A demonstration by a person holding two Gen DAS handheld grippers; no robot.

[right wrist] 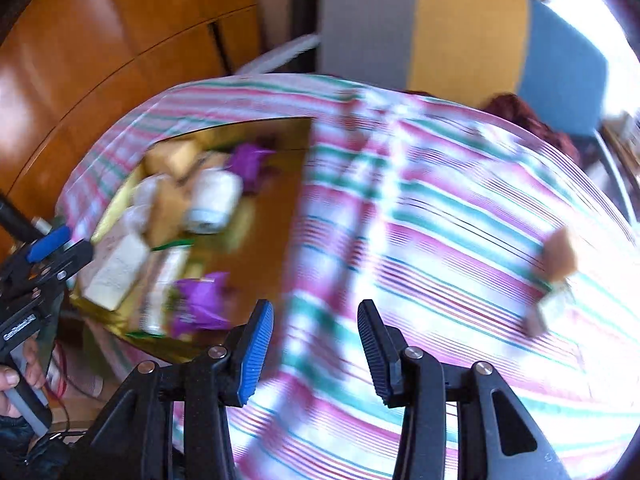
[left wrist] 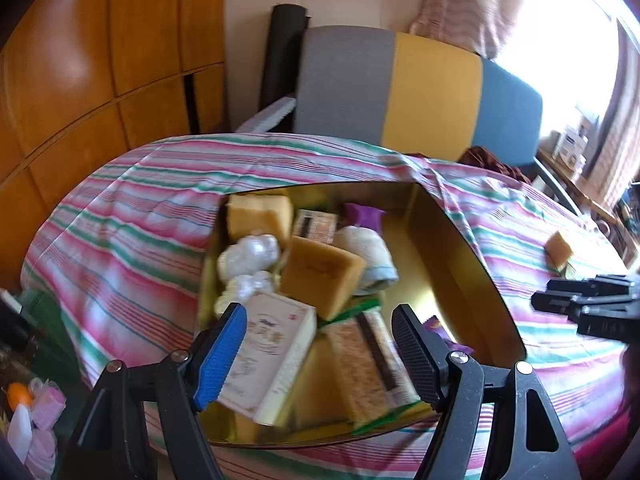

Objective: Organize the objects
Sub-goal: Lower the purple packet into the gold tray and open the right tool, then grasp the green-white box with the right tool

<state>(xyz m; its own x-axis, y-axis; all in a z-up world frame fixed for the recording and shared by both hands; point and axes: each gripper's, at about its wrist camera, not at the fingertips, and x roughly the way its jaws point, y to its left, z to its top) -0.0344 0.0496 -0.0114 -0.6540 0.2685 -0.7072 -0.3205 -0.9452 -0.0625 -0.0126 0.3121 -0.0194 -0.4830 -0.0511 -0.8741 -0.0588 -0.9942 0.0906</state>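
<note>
A gold tin box (left wrist: 452,248) lies on the striped cloth (left wrist: 132,232), filled with yellow sponges (left wrist: 320,272), white boxes (left wrist: 268,352), snack packets (left wrist: 368,364), white balls (left wrist: 248,256) and a purple item (left wrist: 364,216). My left gripper (left wrist: 320,352) is open and empty, above the box's near end. My right gripper (right wrist: 316,352) is open and empty over the cloth (right wrist: 440,240), right of the box (right wrist: 272,216). A loose yellow sponge (right wrist: 560,256) and a small box (right wrist: 548,308) lie on the cloth at right. The sponge also shows in the left wrist view (left wrist: 559,247).
A grey, yellow and blue chair back (left wrist: 420,92) stands behind the table. Wooden cabinets (left wrist: 100,60) fill the left. The right gripper's body (left wrist: 592,304) shows at the left view's right edge. Clutter (left wrist: 28,412) lies low left. The right view is motion-blurred.
</note>
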